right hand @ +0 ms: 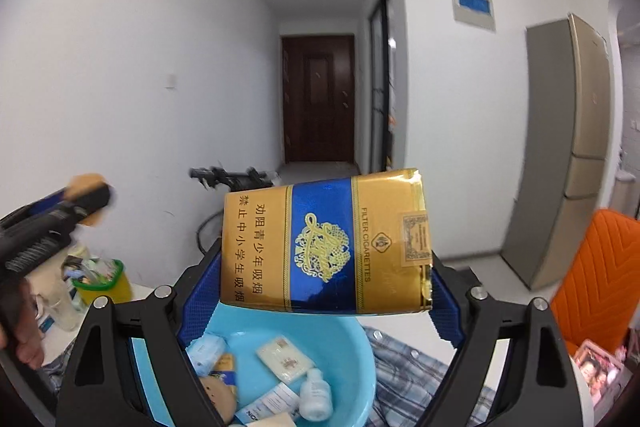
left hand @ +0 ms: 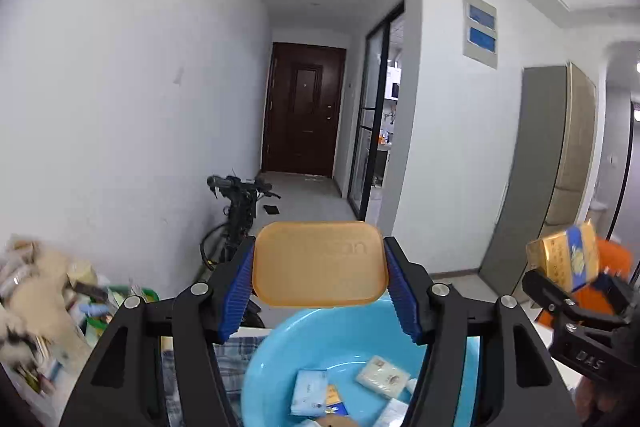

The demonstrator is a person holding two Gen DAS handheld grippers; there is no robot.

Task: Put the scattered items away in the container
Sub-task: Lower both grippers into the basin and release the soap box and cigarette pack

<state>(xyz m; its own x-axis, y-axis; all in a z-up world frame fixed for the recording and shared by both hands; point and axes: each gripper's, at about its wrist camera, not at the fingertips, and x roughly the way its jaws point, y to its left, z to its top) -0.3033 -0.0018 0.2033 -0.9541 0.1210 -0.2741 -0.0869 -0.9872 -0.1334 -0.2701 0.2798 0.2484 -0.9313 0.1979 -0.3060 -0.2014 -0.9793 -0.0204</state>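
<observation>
I have the blue basin sitting on the table just below and ahead of both tools, so either load only needs to go forward and down; neither hand looks clearly nearer from here. My right tool is clamped on one gold and blue pack, its long axis lying across the jaws, hanging over the near rim of the basin. My left tool is clamped on one orange soap dish, also held crosswise, above the rim on its side. Inside the basin I count about six small things already: a pale soap bar, a white bottle, a tissue pack, and a few flat packets I cannot tell apart. One green-rimmed tub of clutter stands off to the left
</observation>
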